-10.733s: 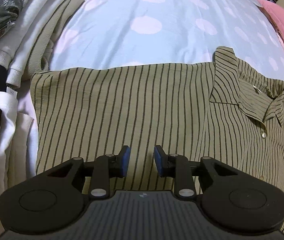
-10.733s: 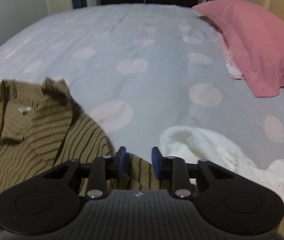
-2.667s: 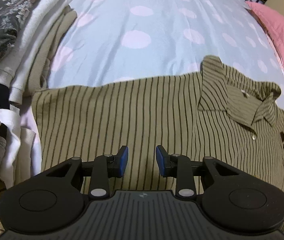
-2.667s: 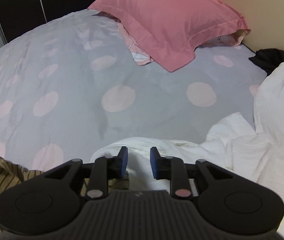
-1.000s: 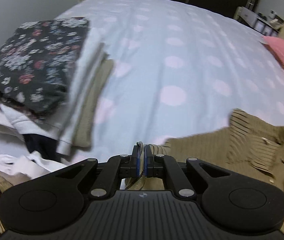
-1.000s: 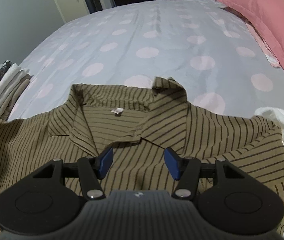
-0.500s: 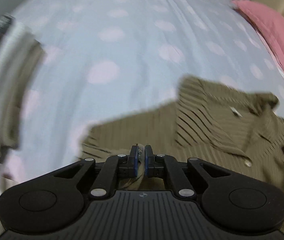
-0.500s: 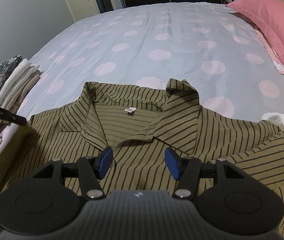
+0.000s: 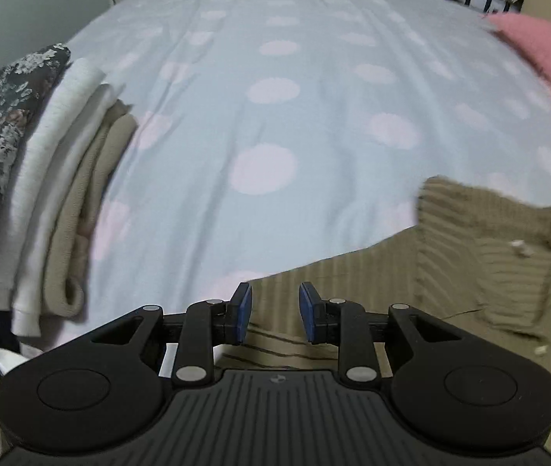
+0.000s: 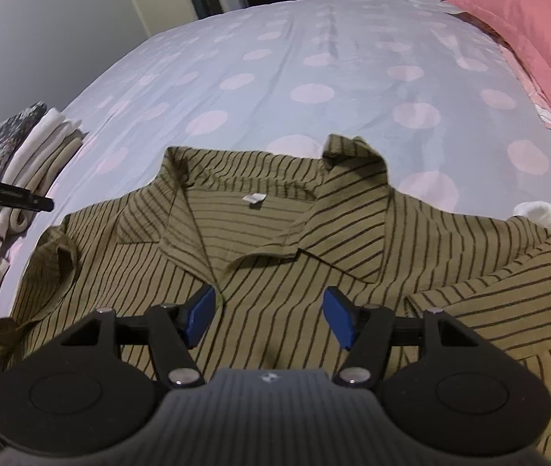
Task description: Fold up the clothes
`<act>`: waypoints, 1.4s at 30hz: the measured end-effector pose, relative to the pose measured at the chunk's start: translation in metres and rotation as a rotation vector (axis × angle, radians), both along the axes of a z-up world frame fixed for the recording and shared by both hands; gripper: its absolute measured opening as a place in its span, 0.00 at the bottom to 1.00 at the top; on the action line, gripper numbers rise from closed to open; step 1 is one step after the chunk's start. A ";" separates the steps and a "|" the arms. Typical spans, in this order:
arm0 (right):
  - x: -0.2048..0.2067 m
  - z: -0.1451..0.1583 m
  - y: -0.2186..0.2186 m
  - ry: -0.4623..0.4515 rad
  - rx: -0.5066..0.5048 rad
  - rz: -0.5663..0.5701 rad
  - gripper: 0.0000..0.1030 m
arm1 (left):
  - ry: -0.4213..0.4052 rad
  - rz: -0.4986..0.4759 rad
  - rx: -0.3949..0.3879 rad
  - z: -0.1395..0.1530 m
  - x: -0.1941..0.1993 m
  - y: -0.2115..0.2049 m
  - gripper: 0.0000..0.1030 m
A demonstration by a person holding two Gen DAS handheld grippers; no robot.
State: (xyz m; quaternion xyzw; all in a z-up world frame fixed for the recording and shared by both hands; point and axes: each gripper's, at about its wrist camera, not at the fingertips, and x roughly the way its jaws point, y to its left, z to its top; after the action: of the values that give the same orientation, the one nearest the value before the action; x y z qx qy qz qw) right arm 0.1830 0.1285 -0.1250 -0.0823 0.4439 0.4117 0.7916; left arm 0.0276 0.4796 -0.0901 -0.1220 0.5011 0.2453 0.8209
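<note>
An olive shirt with dark stripes (image 10: 275,256) lies collar-up on the spotted bed sheet (image 10: 314,58). Its left side is folded inward with a bump at the edge. My right gripper (image 10: 269,320) hovers over the shirt's front just below the collar. Its jaws are wide and still opening, with nothing between them. My left gripper (image 9: 273,312) is over the shirt's (image 9: 469,272) left edge. Its jaws are opening and the pads (image 9: 242,310) press on no cloth. In the right wrist view a dark part of the left gripper (image 10: 11,194) shows at the left edge.
A stack of folded clothes (image 9: 42,178) with a dark floral piece on top sits at the left. A pink pillow (image 10: 528,39) lies at the far right. A crumpled white garment (image 10: 547,233) touches the shirt's right side. Spotted sheet stretches beyond the collar.
The left gripper, shut on the shirt's edge a second ago, has moved over the shirt and parted its jaws, letting the cloth go. The right gripper stayed put and widened a little.
</note>
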 end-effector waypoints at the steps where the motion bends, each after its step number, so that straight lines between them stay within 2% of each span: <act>1: -0.001 -0.002 0.001 0.003 -0.003 0.005 0.65 | 0.014 -0.005 0.012 -0.006 0.001 0.002 0.24; 5: -0.003 -0.009 0.004 0.020 -0.016 0.020 0.66 | 0.035 -0.028 0.038 -0.022 0.007 0.005 0.23; 10: -0.002 -0.014 0.006 0.034 -0.020 0.034 0.66 | 0.117 -0.004 0.034 -0.041 0.015 0.010 0.01; 12: -0.001 -0.015 0.005 0.037 -0.017 0.031 0.67 | 0.115 0.023 0.039 -0.043 0.015 0.013 0.00; 14: 0.000 -0.016 0.003 0.041 -0.017 0.028 0.67 | 0.084 0.051 0.069 -0.040 0.014 0.015 0.00; 19: 0.004 -0.018 0.000 0.048 -0.018 0.022 0.67 | -0.101 0.132 0.107 -0.013 0.006 0.026 0.00; 21: 0.004 -0.018 -0.002 0.050 -0.017 0.020 0.67 | -0.107 0.151 0.104 -0.011 0.006 0.031 0.00; 25: 0.004 -0.018 -0.005 0.051 -0.019 0.017 0.67 | 0.021 0.118 -0.026 -0.024 0.015 0.034 0.00; 26: 0.004 -0.018 -0.006 0.052 -0.020 0.015 0.67 | 0.046 0.104 -0.013 -0.026 0.017 0.030 0.01; 28: 0.004 -0.019 -0.006 0.055 -0.023 0.014 0.67 | 0.068 0.082 0.032 -0.027 0.018 0.023 0.17; 29: 0.004 -0.020 -0.005 0.057 -0.025 0.016 0.67 | 0.076 0.078 0.036 -0.029 0.019 0.022 0.20; 33: 0.000 -0.021 -0.001 0.054 -0.033 0.038 0.67 | 0.110 0.065 0.031 -0.036 0.023 0.017 0.23; 35: -0.001 -0.022 -0.001 0.052 -0.042 0.042 0.67 | 0.141 0.055 0.039 -0.042 0.024 0.015 0.20; 36: 0.000 -0.024 -0.001 0.055 -0.047 0.040 0.67 | 0.154 0.055 0.047 -0.044 0.024 0.015 0.02; 38: 0.001 -0.028 0.000 0.061 -0.057 0.037 0.67 | 0.122 0.076 0.055 -0.042 0.022 0.017 0.01; 42: 0.002 -0.034 0.001 0.077 -0.078 0.035 0.67 | -0.017 0.171 0.050 -0.025 0.014 0.033 0.00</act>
State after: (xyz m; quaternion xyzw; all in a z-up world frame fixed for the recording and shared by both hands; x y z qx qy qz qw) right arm 0.1845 0.1291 -0.1590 -0.1049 0.4882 0.4107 0.7628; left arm 0.0416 0.5124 -0.1154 -0.1459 0.4755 0.3256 0.8041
